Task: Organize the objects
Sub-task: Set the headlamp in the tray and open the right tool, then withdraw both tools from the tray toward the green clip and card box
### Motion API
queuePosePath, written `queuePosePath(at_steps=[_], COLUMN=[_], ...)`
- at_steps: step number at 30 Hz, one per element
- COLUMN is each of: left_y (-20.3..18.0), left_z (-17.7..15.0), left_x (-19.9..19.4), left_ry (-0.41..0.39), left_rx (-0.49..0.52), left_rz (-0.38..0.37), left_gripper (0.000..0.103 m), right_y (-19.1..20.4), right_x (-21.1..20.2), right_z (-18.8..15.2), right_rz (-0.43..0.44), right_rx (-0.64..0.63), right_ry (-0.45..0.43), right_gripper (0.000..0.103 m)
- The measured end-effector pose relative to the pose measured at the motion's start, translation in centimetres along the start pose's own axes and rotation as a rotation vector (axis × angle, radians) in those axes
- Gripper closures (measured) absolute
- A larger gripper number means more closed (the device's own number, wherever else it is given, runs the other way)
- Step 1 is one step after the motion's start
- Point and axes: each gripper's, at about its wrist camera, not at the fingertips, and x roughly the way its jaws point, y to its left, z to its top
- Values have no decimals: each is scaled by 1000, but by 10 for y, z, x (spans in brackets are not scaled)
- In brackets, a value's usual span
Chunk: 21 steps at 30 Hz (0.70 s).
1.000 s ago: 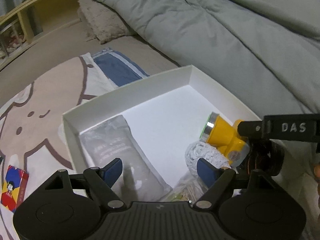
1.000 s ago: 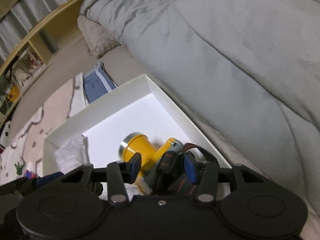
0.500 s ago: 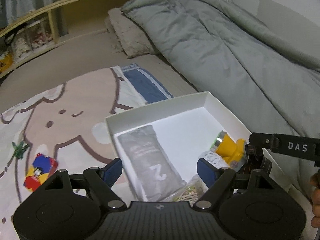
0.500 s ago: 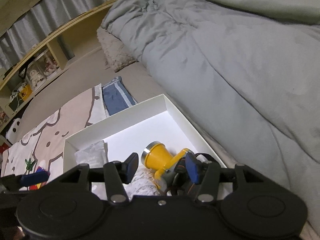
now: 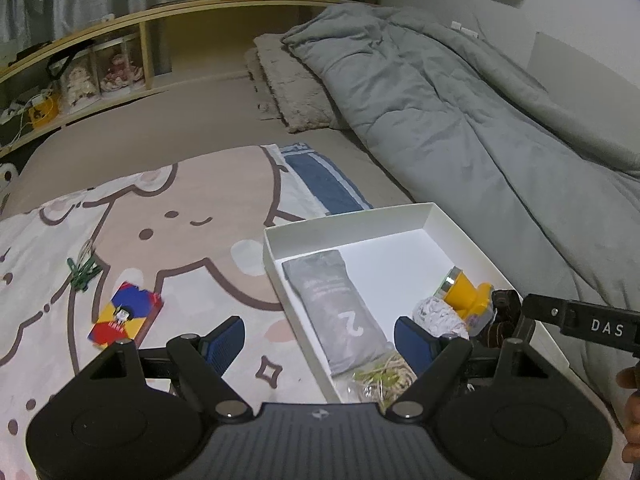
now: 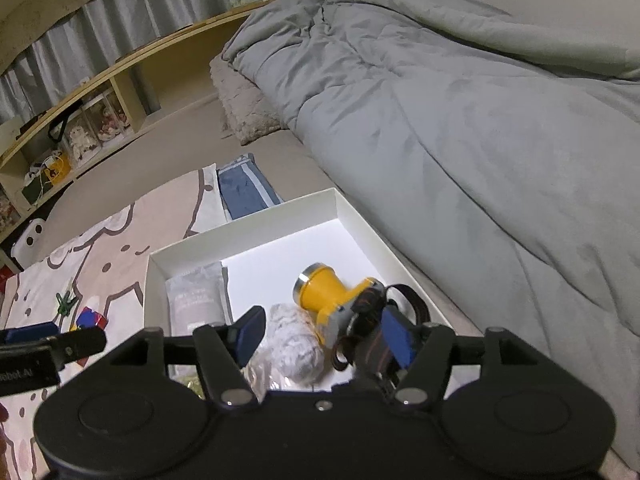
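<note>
A white box (image 5: 348,216) (image 6: 244,229) lies on the bed. It holds a grey pouch (image 5: 336,300) (image 6: 196,296), a yellow headlamp (image 5: 464,292) (image 6: 324,292) with a dark strap, a white crumpled bundle (image 5: 438,316) (image 6: 294,344) and a clear bag of rubber bands (image 5: 380,376). My left gripper (image 5: 320,340) is open and empty above the box's near left edge. My right gripper (image 6: 322,336) is open above the headlamp and bundle, holding nothing. A colourful card box (image 5: 126,314) and a green clip (image 5: 82,272) lie on the cartoon blanket to the left.
A grey duvet (image 5: 460,112) (image 6: 440,100) fills the right side. A fuzzy pillow (image 5: 292,80) lies behind the box. A blue striped cloth (image 5: 320,180) sits at the box's far edge. A wooden shelf (image 5: 120,60) with small items runs along the back.
Both grippers have pulled up and back from the box, so more of the bed shows. The right gripper has opened wider and let go of the headlamp, which now lies in the box.
</note>
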Motion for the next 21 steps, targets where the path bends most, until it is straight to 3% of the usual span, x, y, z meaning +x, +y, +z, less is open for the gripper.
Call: queuePosePath(at_steps=[6,11,17,21], left_y=[8,16,26,32], left_z=[-11,-21,-32,-37], left_x=[-12,-24,-30,-34], left_ry=[-4,-26,-29,-31], left_rx=[-7,-20,-26,-29], left_rz=[15,30,55,58], left_gripper=[11,1,0,0], right_y=[2,5,11,16], right_x=[-17,-28,-36,-38], right_z=[-13,-25,-32,-37], right_rz=[-19,-34,-43,-65], right_rx=[-17,-41,-63,-93], right_ry=[-19,-25,-37,-39], right_gripper=[26,13,0,0])
